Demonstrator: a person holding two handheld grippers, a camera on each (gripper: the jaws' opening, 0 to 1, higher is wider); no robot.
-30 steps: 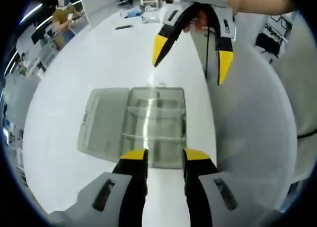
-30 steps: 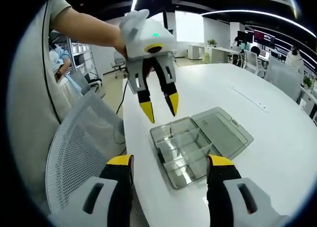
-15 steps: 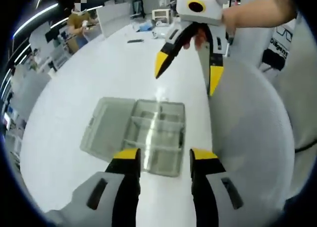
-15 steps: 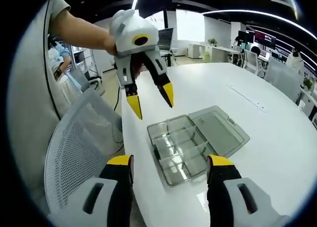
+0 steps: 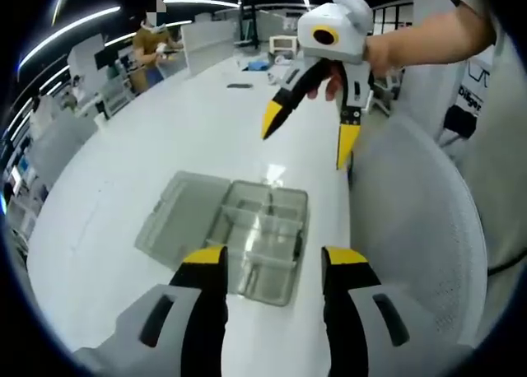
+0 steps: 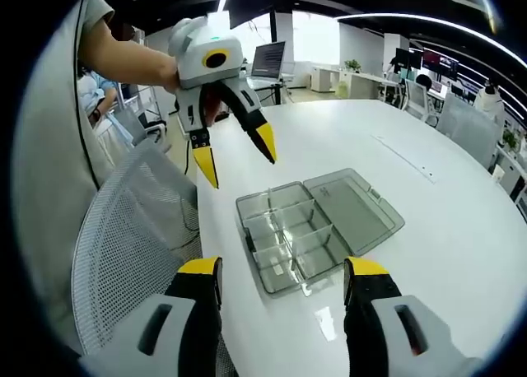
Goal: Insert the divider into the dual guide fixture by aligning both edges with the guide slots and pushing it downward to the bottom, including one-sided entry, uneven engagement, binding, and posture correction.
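Observation:
A clear plastic compartment box (image 5: 262, 244) (image 6: 284, 239) lies on the white table (image 5: 165, 138) with its lid (image 5: 177, 219) (image 6: 354, 206) folded open flat beside it. Clear dividers stand crosswise inside it. My left gripper (image 5: 274, 262) hovers open above the box's near edge, nothing between its yellow-tipped fingers. It also hangs in the air beyond the box's far-left corner in the right gripper view (image 6: 235, 155), jaws spread. My right gripper (image 6: 282, 270) is open and empty too, and appears above the box's far side (image 5: 309, 137), held by a hand.
A grey mesh chair back (image 5: 412, 229) (image 6: 123, 237) stands against the table edge beside the box. The table's curved edge (image 6: 216, 253) runs close to the box. Small items (image 5: 239, 85) lie at the table's far end. People sit at desks in the background.
Both grippers have lifted up and away from the box, which now looks smaller in both views. Each stays open. The box has not moved.

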